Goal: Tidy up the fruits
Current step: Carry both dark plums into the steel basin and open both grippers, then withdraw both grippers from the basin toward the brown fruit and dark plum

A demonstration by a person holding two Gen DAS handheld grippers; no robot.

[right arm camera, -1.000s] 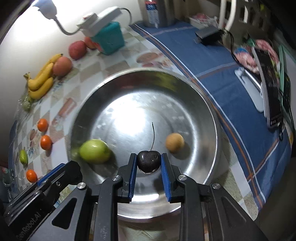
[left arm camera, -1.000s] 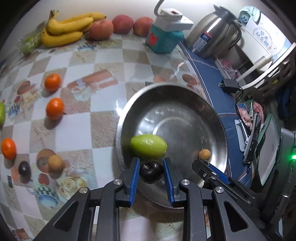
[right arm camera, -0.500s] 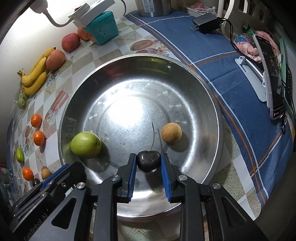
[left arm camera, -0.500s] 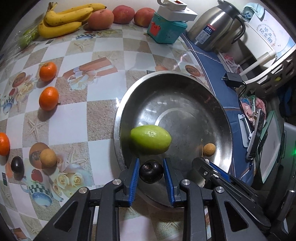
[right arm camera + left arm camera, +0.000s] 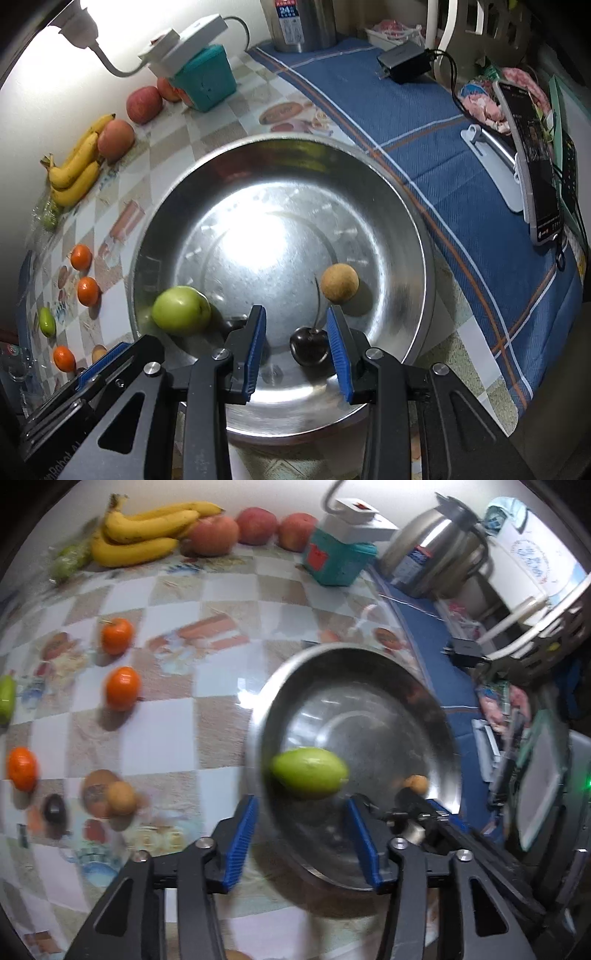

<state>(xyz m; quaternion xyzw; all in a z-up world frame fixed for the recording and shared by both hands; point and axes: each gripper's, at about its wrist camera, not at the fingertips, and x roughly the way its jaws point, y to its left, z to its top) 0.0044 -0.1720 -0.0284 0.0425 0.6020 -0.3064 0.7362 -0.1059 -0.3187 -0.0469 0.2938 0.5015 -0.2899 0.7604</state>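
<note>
A steel bowl (image 5: pixel 413 236) holds a green fruit (image 5: pixel 181 310), a small tan fruit (image 5: pixel 339 283) and a dark cherry (image 5: pixel 308 345) with a long stem. My right gripper (image 5: pixel 296 343) is open over the bowl's near side, the cherry lying loose between its fingers. My left gripper (image 5: pixel 301 834) is open and empty at the bowl's (image 5: pixel 258 716) near left rim, just short of the green fruit (image 5: pixel 309 777). The dark fruit it held is not visible in the left wrist view.
On the checked tablecloth lie three oranges (image 5: pixel 123 688), a tan fruit (image 5: pixel 121 797), a dark fruit (image 5: pixel 54 809), bananas (image 5: pixel 144 531) and peaches (image 5: pixel 214 535). A teal box (image 5: pixel 334 563) and kettle (image 5: pixel 439 561) stand behind. A charger (image 5: pixel 404 62) and phone (image 5: pixel 535 173) lie on the blue cloth.
Both grippers have opened. The right one let the cherry drop into the bowl. The left one released its dark fruit and shifted left in a blurred motion.
</note>
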